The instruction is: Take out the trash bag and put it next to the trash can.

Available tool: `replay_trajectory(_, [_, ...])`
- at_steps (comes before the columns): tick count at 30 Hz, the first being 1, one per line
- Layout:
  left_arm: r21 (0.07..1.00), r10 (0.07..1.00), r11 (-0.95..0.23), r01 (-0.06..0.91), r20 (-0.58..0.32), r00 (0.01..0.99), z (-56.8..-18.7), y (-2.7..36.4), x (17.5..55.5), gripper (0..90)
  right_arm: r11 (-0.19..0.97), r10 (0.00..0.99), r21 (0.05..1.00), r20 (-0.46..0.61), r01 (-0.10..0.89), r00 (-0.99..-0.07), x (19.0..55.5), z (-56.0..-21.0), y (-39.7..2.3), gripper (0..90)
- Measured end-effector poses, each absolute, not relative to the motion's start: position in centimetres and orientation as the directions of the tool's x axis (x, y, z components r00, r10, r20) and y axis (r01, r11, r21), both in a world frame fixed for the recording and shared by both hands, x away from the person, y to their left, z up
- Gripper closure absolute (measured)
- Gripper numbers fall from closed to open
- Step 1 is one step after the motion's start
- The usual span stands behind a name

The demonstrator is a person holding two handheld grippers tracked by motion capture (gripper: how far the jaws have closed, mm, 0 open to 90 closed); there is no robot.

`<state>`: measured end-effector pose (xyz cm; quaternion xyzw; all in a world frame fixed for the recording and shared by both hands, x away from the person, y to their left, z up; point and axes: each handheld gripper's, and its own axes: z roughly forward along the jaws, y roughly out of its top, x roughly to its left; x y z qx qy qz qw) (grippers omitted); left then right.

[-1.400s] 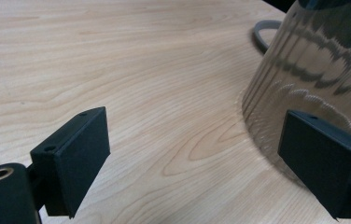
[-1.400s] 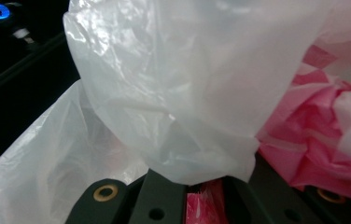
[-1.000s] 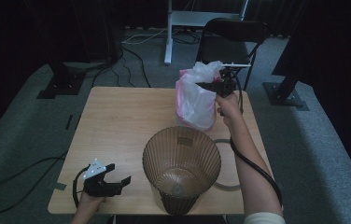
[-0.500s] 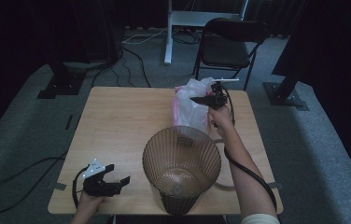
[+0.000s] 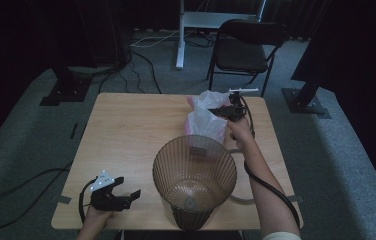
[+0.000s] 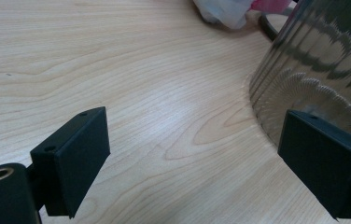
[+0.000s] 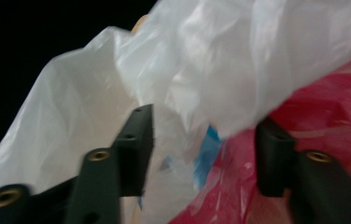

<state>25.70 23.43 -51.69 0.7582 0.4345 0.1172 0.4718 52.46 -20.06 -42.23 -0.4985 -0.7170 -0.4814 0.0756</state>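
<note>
Bag — right gripper just opened

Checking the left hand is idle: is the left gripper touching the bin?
Apart. The left gripper view shows the left gripper with open jaws and bare table before the bin.

light wood table, rectangular, visible grain, on grey carpet floor. room dim, far side almost black; dark curtain-like backdrop past the table's far edge. black folding chair just beyond the far right corner. white stand leg left of the chair, cables loose on the carpet around its foot. black flat stand base off the far left corner, another off the far right corner under a dark post. black cable loops on the carpet off the near left corner. tape strips on the carpet by the left edge.
</note>
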Motion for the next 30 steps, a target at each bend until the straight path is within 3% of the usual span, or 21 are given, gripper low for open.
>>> replay_trajectory(2, [0.818,0.770,-0.177,0.548,-0.232,0.595,-51.7,23.4,25.7,9.2,0.038,0.638,0.609,0.596,0.793,-0.488,52.4,-42.1,-20.3,38.4])
replay_trajectory(6, [0.819,0.771,-0.175,0.547,-0.232,0.593,-51.7,23.5,25.7,9.1,0.045,0.642,0.608,0.590,0.793,-0.489,52.2,-41.9,-20.7,24.6])
replay_trajectory(12, [0.814,0.772,-0.181,0.552,-0.230,0.592,-51.7,23.5,25.7,9.1,0.018,0.650,0.613,0.593,0.790,-0.476,51.8,-41.5,-21.9,23.7])
replay_trajectory(18, [0.800,0.777,-0.185,0.570,-0.236,0.583,-51.8,23.4,25.8,9.1,-0.008,0.676,0.610,0.587,0.793,-0.445,51.5,-41.3,-22.8,12.9])
replay_trajectory(25, [0.779,0.768,-0.170,0.604,-0.279,0.576,-51.7,23.6,25.8,8.9,-0.021,0.700,0.625,0.567,0.780,-0.435,50.9,-40.8,-23.9,12.4])
replay_trajectory(27, [0.762,0.755,-0.180,0.622,-0.299,0.584,-51.7,23.6,26.0,0.0,-0.026,0.701,0.636,0.561,0.771,-0.440,50.6,-40.5,-24.3,12.1])
replay_trajectory(30, [0.760,0.763,-0.201,0.618,-0.274,0.586,-51.9,23.4,25.9,0.0,-0.031,0.707,0.641,0.557,0.767,-0.436,50.3,-40.3,-24.8,12.1])
